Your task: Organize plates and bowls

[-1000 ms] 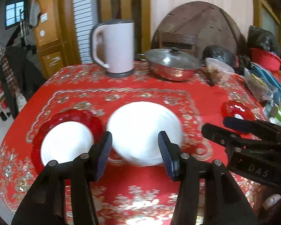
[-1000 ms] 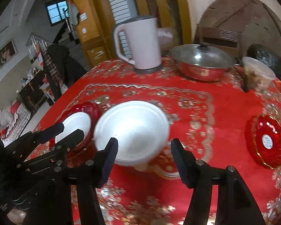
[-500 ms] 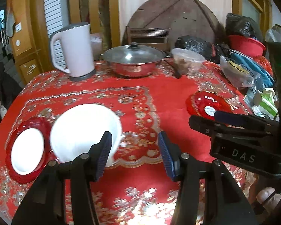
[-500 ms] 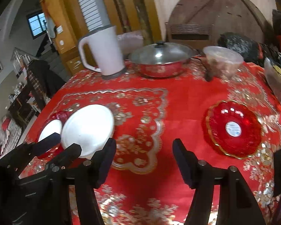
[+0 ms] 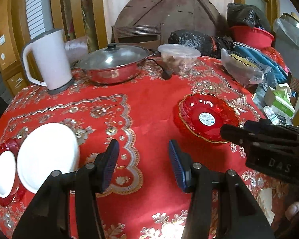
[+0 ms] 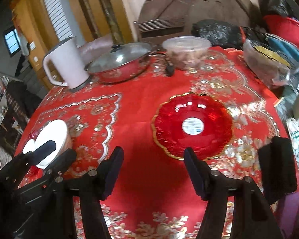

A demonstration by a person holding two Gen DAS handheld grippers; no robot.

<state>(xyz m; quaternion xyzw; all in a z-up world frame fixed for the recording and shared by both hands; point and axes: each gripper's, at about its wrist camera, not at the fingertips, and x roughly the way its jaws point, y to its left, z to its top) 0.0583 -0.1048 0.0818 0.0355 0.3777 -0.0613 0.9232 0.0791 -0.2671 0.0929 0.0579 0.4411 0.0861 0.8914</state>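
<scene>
A red glass plate (image 6: 192, 125) with a round sticker lies on the red tablecloth, just beyond my right gripper (image 6: 153, 159), which is open and empty. Its right finger tip overlaps the plate's near rim in the picture. In the left wrist view the same red plate (image 5: 207, 117) is right of centre, with my right gripper (image 5: 237, 128) beside it. My left gripper (image 5: 143, 155) is open over bare cloth with nothing between its fingers. A large white bowl (image 5: 47, 155) sits at the left, next to a small white bowl (image 5: 4, 171) resting in another red plate (image 5: 8, 145).
At the back stand a pale kettle (image 5: 49, 59), a lidded steel pan (image 5: 111, 63) and a plastic tub (image 5: 179, 57). Bags and boxes (image 5: 249, 65) crowd the right edge. The table's left edge (image 6: 29, 119) drops off beside the bowls.
Both grippers have swung to the right across the table. The white bowls slid to the left of both views, and the red stickered plate now lies ahead of the right gripper.
</scene>
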